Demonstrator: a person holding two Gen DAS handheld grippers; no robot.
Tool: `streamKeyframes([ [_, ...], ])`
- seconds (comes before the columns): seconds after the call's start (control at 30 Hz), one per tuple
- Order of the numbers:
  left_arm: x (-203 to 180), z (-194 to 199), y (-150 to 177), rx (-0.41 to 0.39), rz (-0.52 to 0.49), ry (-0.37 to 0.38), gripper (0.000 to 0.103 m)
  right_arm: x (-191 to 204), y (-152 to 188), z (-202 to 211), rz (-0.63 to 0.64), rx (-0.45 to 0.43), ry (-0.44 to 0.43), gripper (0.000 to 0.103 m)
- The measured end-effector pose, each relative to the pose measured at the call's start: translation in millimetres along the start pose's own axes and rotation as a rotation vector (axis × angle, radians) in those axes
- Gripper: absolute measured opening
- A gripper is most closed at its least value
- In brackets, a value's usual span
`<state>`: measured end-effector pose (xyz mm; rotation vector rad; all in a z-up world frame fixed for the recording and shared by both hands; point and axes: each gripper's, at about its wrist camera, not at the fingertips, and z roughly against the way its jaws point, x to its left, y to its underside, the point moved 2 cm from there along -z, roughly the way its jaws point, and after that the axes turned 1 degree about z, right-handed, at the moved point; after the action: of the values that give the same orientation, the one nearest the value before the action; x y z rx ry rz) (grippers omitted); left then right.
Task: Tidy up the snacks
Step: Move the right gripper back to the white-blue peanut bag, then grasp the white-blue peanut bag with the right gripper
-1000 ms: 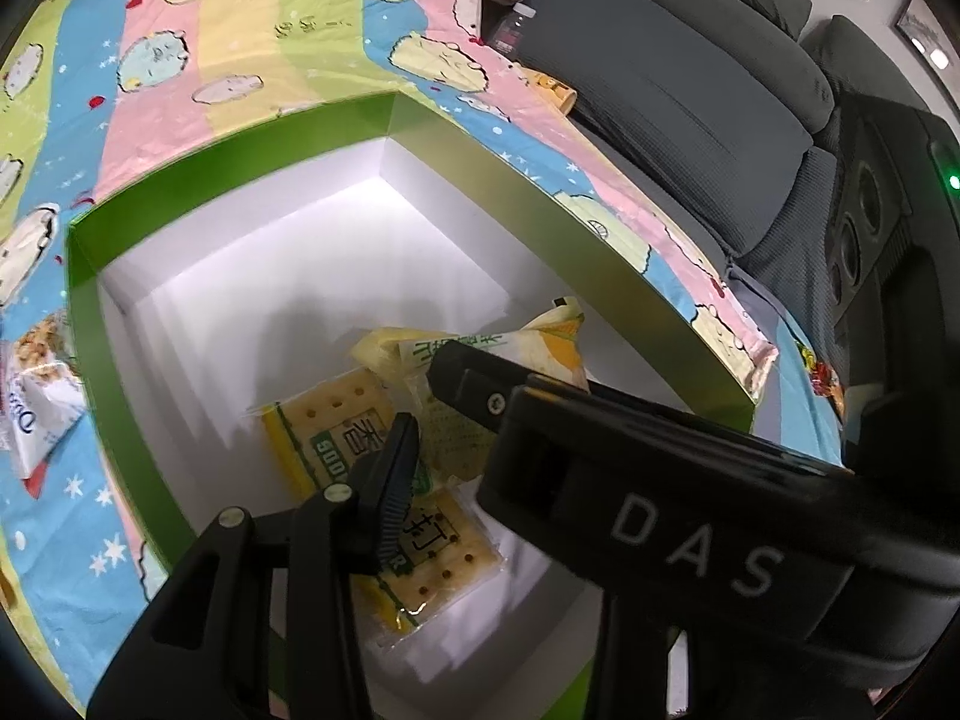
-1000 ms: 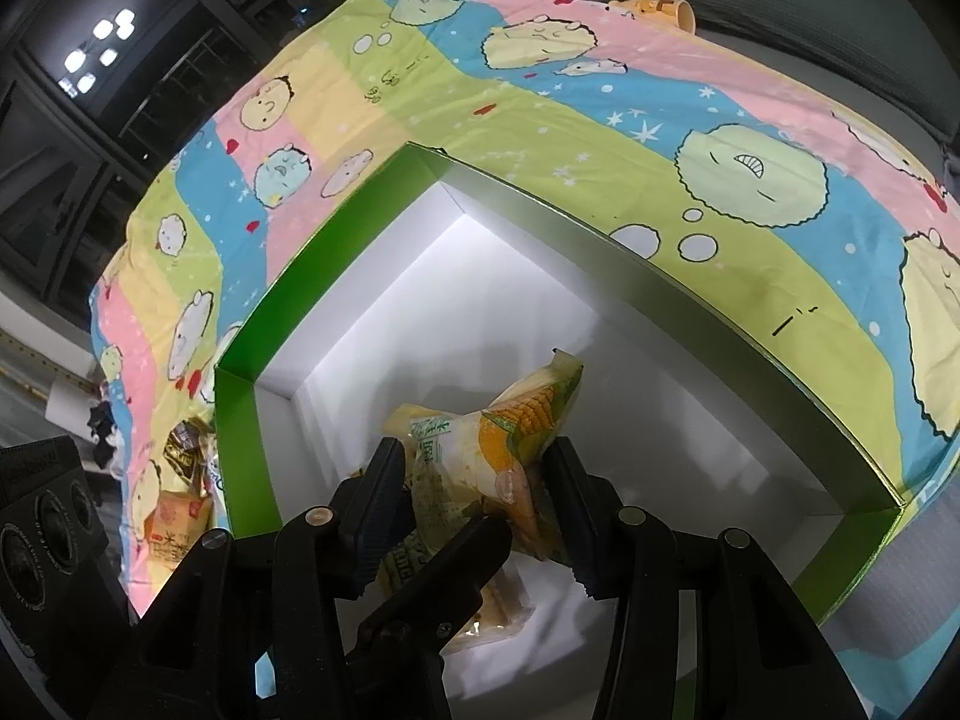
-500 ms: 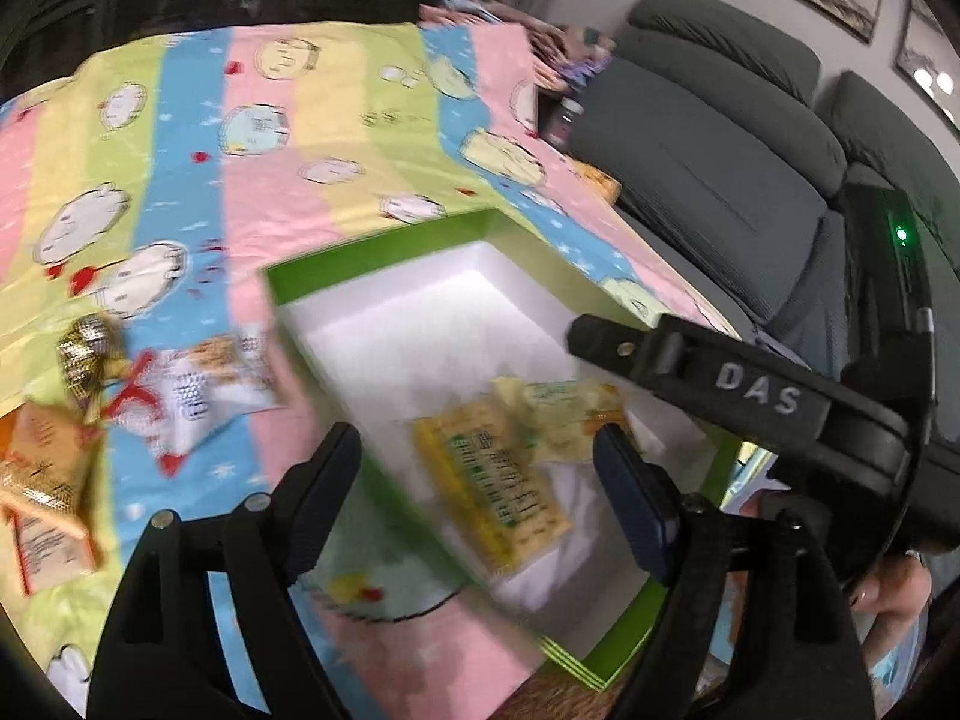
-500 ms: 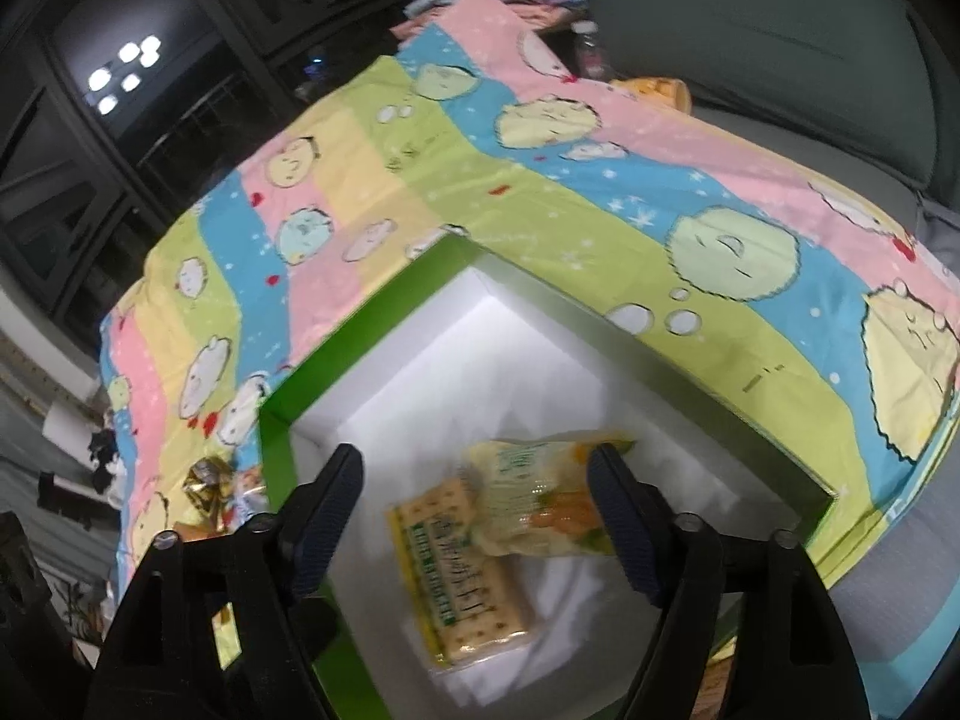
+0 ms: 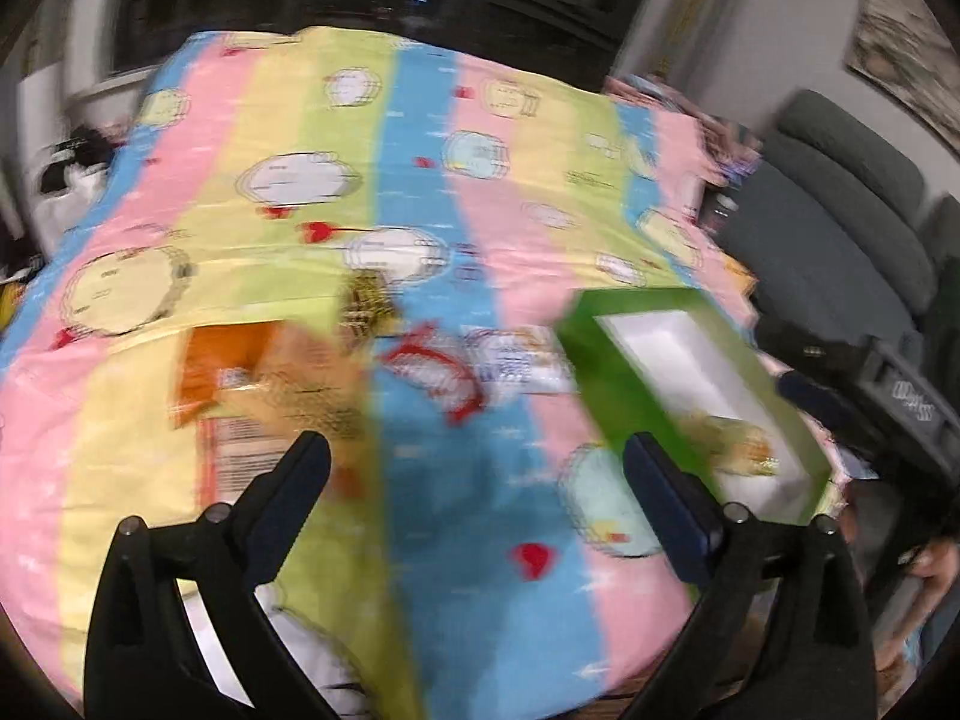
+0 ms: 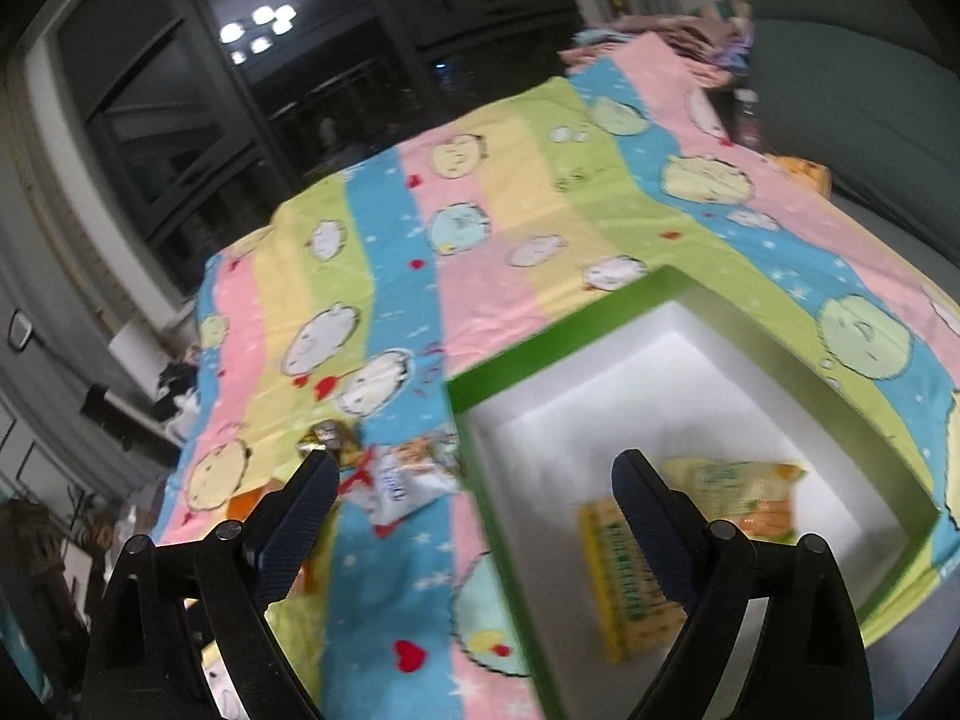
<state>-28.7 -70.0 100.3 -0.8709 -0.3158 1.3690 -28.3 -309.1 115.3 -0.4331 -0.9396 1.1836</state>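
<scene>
Both the left gripper point(image 5: 477, 468) and the right gripper point(image 6: 474, 483) hang above the striped cloth point(image 6: 390, 276) with jaws opening wide and nothing between them. The green box point(image 6: 768, 318) holds a cracker pack point(image 6: 624, 576) and a yellow snack bag point(image 6: 738, 492); more snack packets point(image 6: 396, 480) lie on the cloth beside it.

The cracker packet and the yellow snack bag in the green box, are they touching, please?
Cannot tell. In the right wrist view the cracker packet and yellow snack bag lie close, but a finger covers where they would meet.
</scene>
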Motion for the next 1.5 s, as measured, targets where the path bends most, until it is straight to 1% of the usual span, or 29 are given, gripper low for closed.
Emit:
streamKeyframes([
  [0.07,30.9,2.6,4.9,-0.012,0.048,-0.079,0.100,9.2,2.2,-4.1,0.013,0.013,-0.025,0.092],
  [0.1,44.2,2.2,8.2,-0.012,0.075,-0.098,0.100,13.7,3.6,-7.3,0.017,0.023,-0.039,0.092],
  [0.27,93.6,-4.4,18.5,-0.007,0.172,-0.164,0.100,34.1,13.7,-29.7,0.051,0.090,-0.057,0.092],
  [0.4,111.6,-11.2,20.9,0.007,0.203,-0.202,0.100,50.5,25.7,-53.2,0.075,0.153,-0.050,0.092],
  [0.47,117.6,-14.2,22.1,0.016,0.220,-0.204,0.100,58.4,30.8,-62.9,0.083,0.170,-0.051,0.083],
  [0.53,121.1,-16.7,22.4,0.024,0.231,-0.204,0.100,66.2,34.5,-76.5,0.103,0.207,-0.042,0.079],
  [0.6,123.3,-15.4,22.3,0.017,0.230,-0.205,0.100,75.1,35.5,-94.2,0.150,0.249,0.003,0.075],
  [0.67,124.6,-13.7,21.4,0.009,0.231,-0.203,0.100,80.8,32.4,-109.4,0.203,0.284,0.062,0.065],
  [0.7,125.5,-12.7,21.4,0.007,0.236,-0.197,0.100,81.7,29.3,-116.2,0.222,0.296,0.086,0.063],
  [0.83,127.6,-12.9,20.9,0.014,0.245,-0.185,0.100,80.7,12.9,-142.6,0.242,0.330,0.147,0.062],
  [0.93,128.9,-12.9,20.5,0.013,0.246,-0.188,0.100,78.3,12.8,-159.1,0.269,0.360,0.188,0.062],
  [1.0,128.7,-13.6,20.4,0.017,0.245,-0.185,0.100,78.1,16.4,-162.2,0.308,0.347,0.227,0.059],
  [1.13,127.3,-15.7,21.0,0.026,0.244,-0.181,0.100,83.3,24.0,-162.9,0.374,0.334,0.273,0.059],
  [1.23,127.0,-16.9,21.9,0.033,0.244,-0.180,0.100,85.9,27.4,-162.0,0.403,0.334,0.296,0.058],
  [1.3,126.8,-16.3,21.9,0.031,0.242,-0.183,0.100,88.8,29.2,-161.2,0.411,0.344,0.286,0.054],
  [1.33,126.5,-16.1,22.0,0.030,0.242,-0.184,0.100,89.8,30.7,-161.7,0.408,0.354,0.271,0.053],
  [1.43,126.7,-16.5,22.1,0.035,0.243,-0.179,0.100,90.3,33.7,-165.2,0.428,0.353,0.297,0.053],
  [1.5,126.5,-16.6,22.4,0.038,0.243,-0.175,0.100,87.8,33.6,-167.9,0.421,0.352,0.293,0.053],
])
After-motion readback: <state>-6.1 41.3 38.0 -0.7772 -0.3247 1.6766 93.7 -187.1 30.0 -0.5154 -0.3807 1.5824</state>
